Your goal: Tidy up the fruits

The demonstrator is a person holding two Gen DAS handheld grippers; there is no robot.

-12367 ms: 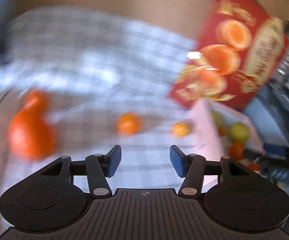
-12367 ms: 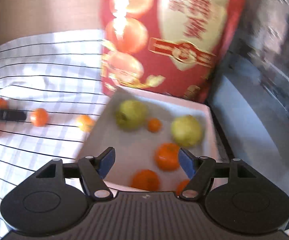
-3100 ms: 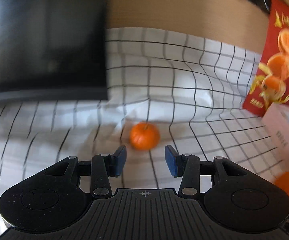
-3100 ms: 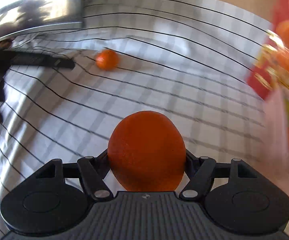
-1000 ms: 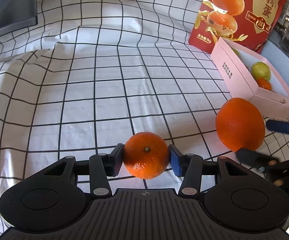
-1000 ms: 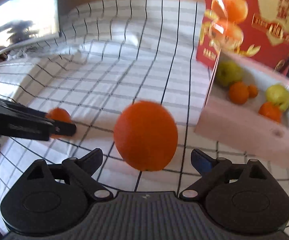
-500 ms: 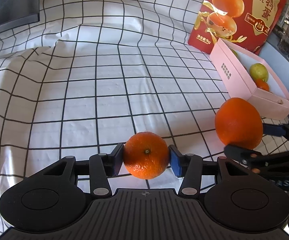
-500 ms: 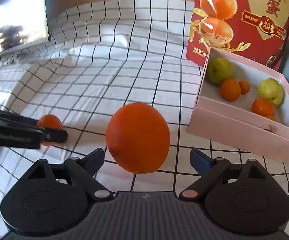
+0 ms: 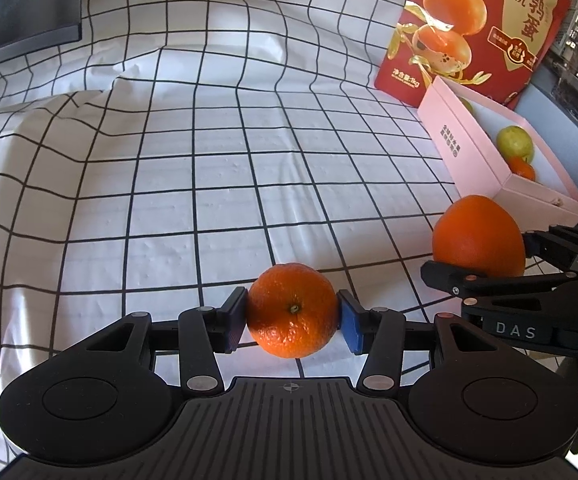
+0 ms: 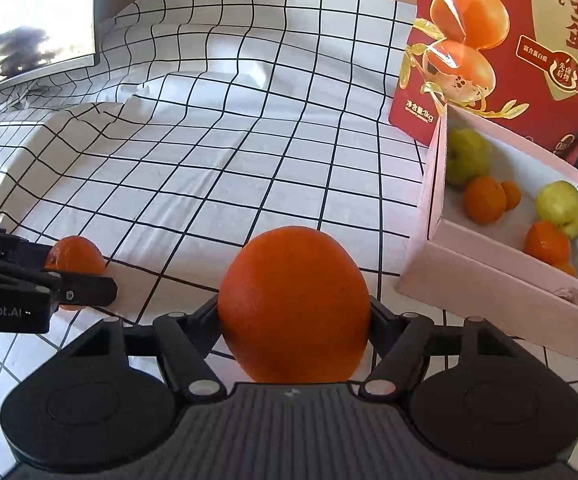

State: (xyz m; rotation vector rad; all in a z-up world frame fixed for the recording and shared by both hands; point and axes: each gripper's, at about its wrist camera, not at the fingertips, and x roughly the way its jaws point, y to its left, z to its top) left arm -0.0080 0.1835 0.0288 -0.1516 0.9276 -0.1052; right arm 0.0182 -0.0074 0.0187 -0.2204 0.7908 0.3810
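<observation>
The right tool (image 10: 293,312) has just been closing and now clamps the large orange (image 10: 293,304), near the pink box (image 10: 501,292). The left tool (image 9: 292,316) grips the small orange (image 9: 292,310) above the checked cloth (image 9: 209,184), so both fruits look ready for boxing

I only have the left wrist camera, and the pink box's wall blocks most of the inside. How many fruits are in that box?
Observer: The right wrist view shows six in the pink box: two green-yellow fruits and four small orange fruits, one only partly visible.
Operator: Is there room for more?
Observer: Yes, the box floor is bare in the middle near the front wall.
Operator: Is the big orange really gripped on both sides?
Observer: The right hand-held gripper has just been closing, and both its fingers press the sides of the big orange.
</observation>
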